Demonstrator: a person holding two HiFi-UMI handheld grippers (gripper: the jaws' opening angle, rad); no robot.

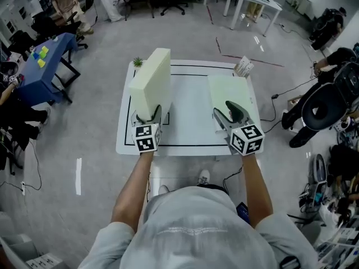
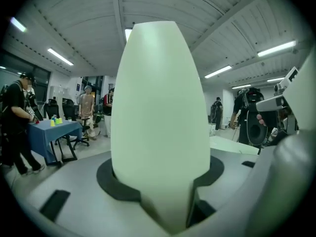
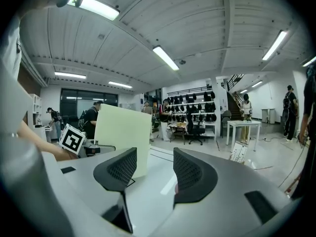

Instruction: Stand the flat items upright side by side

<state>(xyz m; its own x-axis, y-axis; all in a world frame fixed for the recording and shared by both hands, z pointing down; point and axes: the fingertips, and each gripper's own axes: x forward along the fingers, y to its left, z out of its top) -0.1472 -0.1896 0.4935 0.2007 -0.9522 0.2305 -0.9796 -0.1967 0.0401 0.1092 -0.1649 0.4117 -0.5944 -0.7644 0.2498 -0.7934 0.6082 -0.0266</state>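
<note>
A thick pale-green foam slab (image 1: 150,83) stands upright on its edge at the left of the white table (image 1: 190,116). My left gripper (image 1: 147,115) is shut on its near end; in the left gripper view the slab (image 2: 158,112) fills the space between the fingers (image 2: 116,184). A second pale-green slab (image 1: 227,88) lies flat at the right of the table. My right gripper (image 1: 226,115) sits over its near edge, open. In the right gripper view the pads (image 3: 121,169) have only air between them, and the standing slab (image 3: 123,137) shows beyond.
A black rectangle outline (image 1: 193,145) is marked on the table. A small green plant (image 1: 137,62) and a white card stand (image 1: 243,67) sit at the far corners. A blue table (image 1: 45,66), chairs and several people surround the area.
</note>
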